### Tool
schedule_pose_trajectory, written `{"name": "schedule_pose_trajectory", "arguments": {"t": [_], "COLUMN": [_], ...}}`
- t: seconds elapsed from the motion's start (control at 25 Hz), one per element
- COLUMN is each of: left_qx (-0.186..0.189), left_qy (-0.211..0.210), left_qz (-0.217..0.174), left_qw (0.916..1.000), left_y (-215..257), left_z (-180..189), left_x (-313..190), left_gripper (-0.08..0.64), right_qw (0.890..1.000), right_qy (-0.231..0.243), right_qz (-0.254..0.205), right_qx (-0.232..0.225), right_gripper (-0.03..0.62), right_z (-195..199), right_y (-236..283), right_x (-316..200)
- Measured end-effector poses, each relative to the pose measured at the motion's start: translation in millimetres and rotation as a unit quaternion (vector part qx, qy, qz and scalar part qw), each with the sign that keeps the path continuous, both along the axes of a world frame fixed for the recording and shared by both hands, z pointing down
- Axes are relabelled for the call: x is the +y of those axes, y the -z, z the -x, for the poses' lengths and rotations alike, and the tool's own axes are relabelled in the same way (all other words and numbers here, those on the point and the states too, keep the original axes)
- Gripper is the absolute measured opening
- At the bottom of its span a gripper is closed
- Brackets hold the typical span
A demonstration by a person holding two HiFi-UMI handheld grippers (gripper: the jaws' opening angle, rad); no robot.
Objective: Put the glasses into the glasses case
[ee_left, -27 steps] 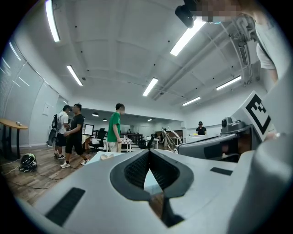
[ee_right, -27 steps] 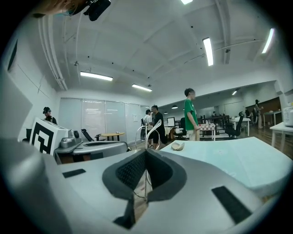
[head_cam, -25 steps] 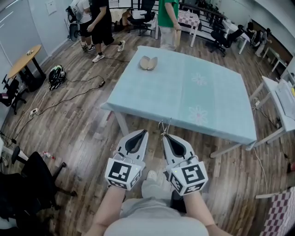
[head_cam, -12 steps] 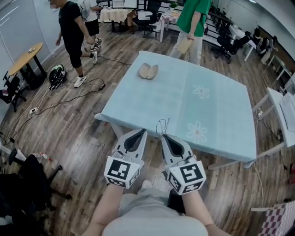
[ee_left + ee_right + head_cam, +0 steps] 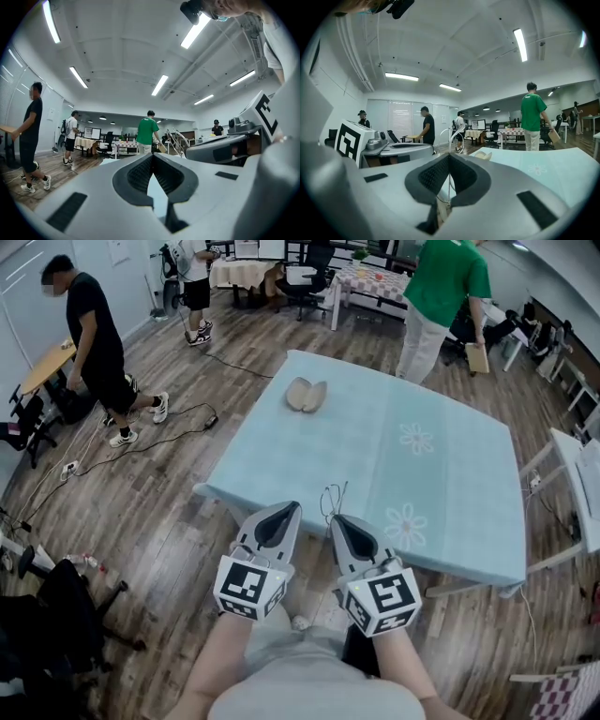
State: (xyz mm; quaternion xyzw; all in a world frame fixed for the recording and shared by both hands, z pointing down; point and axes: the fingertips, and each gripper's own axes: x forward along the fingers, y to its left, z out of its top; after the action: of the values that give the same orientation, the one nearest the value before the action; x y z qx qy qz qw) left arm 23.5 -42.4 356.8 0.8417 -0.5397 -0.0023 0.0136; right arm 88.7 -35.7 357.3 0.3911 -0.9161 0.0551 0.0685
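- Since the earlier frame, both grippers have drawn up to the near edge of the counter point(image 5: 450, 493), and the person in green point(image 5: 441, 287) has walked to its far right corner.
- Glasses point(image 5: 331, 495): a thin wire frame clamped in the closed jaws of the right gripper point(image 5: 339, 521), at the counter's near edge; the lenses are hard to make out.
- Glasses case point(image 5: 306, 395): lies open on the far side of the counter, well apart from the glasses; its inside is too small to tell.
- Left gripper point(image 5: 289, 510): jaws together, nothing between them.

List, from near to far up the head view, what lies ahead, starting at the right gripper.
right gripper → glasses → glasses case → person in a green shirt
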Motion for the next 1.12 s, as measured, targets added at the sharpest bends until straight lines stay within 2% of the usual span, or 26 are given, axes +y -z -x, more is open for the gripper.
{"name": "schedule_pose_trajectory", "arguments": {"t": [0.28, 0.72, 1.12], "left_qx": [0.0, 0.0, 0.009], "left_qy": [0.001, -0.026, -0.054], "left_qz": [-0.003, -0.005, 0.007], "left_qw": [1.0, 0.9996, 0.9985], "left_y": [-3.0, -3.8, -9.8], "left_z": [21.8, 59.4, 93.4], "left_x": [-33.2, -111.1, -187.7], "left_gripper": [0.009, 0.009, 0.009], "right_qw": [1.0, 0.999, 0.997], "right_qy": [-0.007, -0.035, -0.065], "right_qz": [-0.001, 0.002, 0.028], "right_qx": [0.0, 0.004, 0.007], "right_gripper": [0.008, 0.009, 0.008], "right_z": [17.4, 56.6, 90.2], "right_y": [-5.0, -4.2, -17.3], "right_x": [-32.2, -103.1, -171.4]}}
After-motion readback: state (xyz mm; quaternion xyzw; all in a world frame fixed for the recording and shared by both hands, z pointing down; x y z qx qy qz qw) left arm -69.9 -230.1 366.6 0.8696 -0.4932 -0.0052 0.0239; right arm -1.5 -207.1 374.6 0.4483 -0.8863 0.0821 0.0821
